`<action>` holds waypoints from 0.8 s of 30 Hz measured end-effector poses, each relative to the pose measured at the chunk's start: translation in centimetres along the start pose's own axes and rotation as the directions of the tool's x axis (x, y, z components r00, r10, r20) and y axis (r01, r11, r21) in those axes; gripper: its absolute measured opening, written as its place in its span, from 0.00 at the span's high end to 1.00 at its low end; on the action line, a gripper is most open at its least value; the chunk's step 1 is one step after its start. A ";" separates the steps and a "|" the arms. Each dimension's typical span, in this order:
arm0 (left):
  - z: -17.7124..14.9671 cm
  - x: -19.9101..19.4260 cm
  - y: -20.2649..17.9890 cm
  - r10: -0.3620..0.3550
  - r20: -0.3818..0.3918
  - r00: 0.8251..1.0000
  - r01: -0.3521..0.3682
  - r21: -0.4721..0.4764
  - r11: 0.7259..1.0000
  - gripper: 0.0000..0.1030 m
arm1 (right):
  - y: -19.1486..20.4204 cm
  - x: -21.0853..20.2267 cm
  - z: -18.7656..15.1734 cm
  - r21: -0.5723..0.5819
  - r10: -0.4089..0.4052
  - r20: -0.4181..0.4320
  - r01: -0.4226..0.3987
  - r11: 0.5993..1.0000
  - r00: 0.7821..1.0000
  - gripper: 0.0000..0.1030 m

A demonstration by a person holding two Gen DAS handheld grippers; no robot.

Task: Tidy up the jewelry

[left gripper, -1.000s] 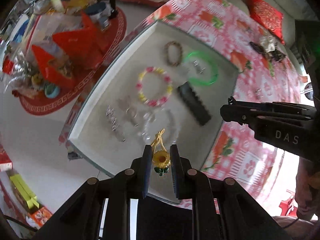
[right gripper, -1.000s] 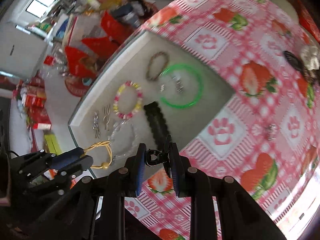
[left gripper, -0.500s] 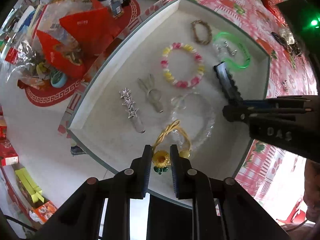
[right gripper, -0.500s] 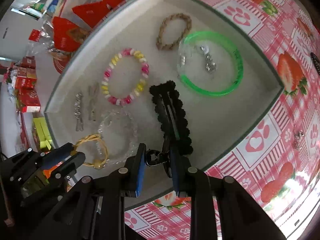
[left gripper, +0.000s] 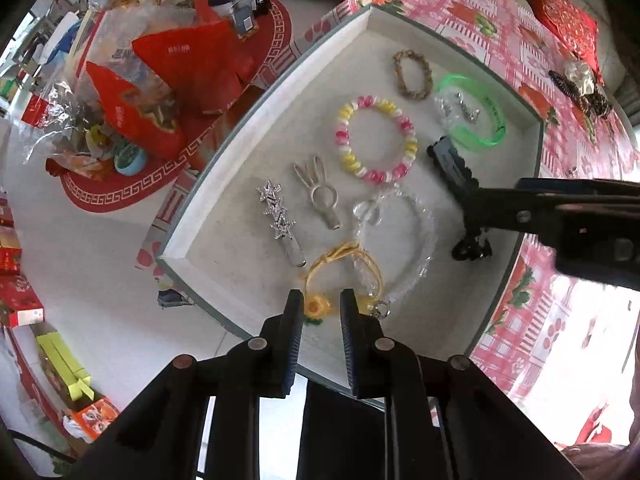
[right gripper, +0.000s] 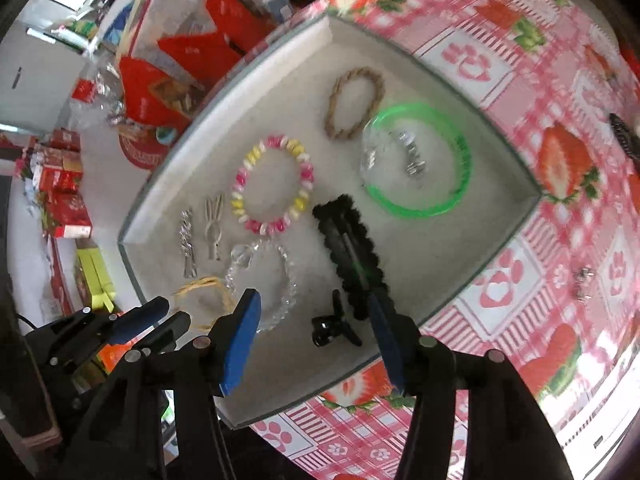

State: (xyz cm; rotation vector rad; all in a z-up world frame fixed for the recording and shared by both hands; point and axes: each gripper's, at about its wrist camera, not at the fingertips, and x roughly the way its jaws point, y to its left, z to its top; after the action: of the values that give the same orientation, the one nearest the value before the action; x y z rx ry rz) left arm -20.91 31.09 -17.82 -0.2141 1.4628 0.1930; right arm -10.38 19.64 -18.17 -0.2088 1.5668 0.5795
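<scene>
A white tray point(left gripper: 224, 184) on the strawberry tablecloth holds several pieces of jewelry. My left gripper point(left gripper: 319, 309) is shut on the sunflower charm of a yellow cord bracelet point(left gripper: 340, 264), low over the tray's near edge. My right gripper point(right gripper: 314, 316) is open above a small black claw clip point(right gripper: 334, 326) that lies on the tray floor; the clip also shows in the left wrist view point(left gripper: 472, 249). Beside it lie a long black hair clip point(right gripper: 350, 248), a clear bead bracelet point(right gripper: 264, 280), a pink-yellow bead bracelet point(right gripper: 274, 186) and a green bangle point(right gripper: 420, 160).
Two silver hair clips point(left gripper: 280, 220) and a braided tan bracelet point(left gripper: 412, 74) also lie in the tray. More jewelry point(left gripper: 580, 84) sits on the tablecloth beyond the tray, and a small silver piece point(right gripper: 584, 280) to its right. Red bags and boxes point(left gripper: 160, 80) clutter the floor at the left.
My right gripper has opened and the black claw clip has dropped onto the tray floor. My left gripper has lowered the yellow bracelet into the tray, still holding the sunflower.
</scene>
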 end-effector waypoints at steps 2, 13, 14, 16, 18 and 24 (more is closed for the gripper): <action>0.2 -0.4 0.1 -0.009 -0.006 1.000 0.009 -0.018 1.000 0.74 | -0.5 -1.1 -0.3 0.018 -0.005 0.022 0.005 1.000 1.000 0.40; 1.1 -3.5 -0.5 0.036 0.080 0.996 -0.036 -0.003 0.999 0.00 | -2.6 -4.2 -2.0 0.075 -0.056 0.071 0.051 0.996 0.996 0.40; 1.1 -3.8 -0.5 0.042 0.083 0.996 -0.041 -0.003 0.999 0.00 | -2.9 -4.5 -2.2 0.074 -0.062 0.073 0.057 0.996 0.995 0.38; 1.1 -4.1 -0.5 0.053 0.085 0.995 -0.052 -0.006 0.999 0.00 | -2.4 -4.7 -2.3 0.062 -0.090 0.078 0.085 0.994 0.993 0.26; 1.1 -4.4 -0.4 0.055 0.088 0.995 -0.055 -0.007 0.998 0.00 | -2.3 -5.3 -2.5 0.043 -0.113 0.095 0.109 0.993 0.989 0.21; 0.8 -4.8 -0.2 0.066 0.074 0.995 -0.065 -0.012 0.998 0.00 | -1.3 -6.1 -3.0 0.007 -0.175 0.115 0.175 0.985 0.978 0.15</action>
State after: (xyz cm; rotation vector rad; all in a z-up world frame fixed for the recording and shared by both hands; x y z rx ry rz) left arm -20.59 31.12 -12.94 -0.1652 1.3960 0.2592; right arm -11.81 15.79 -12.56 -0.3068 1.4193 0.4480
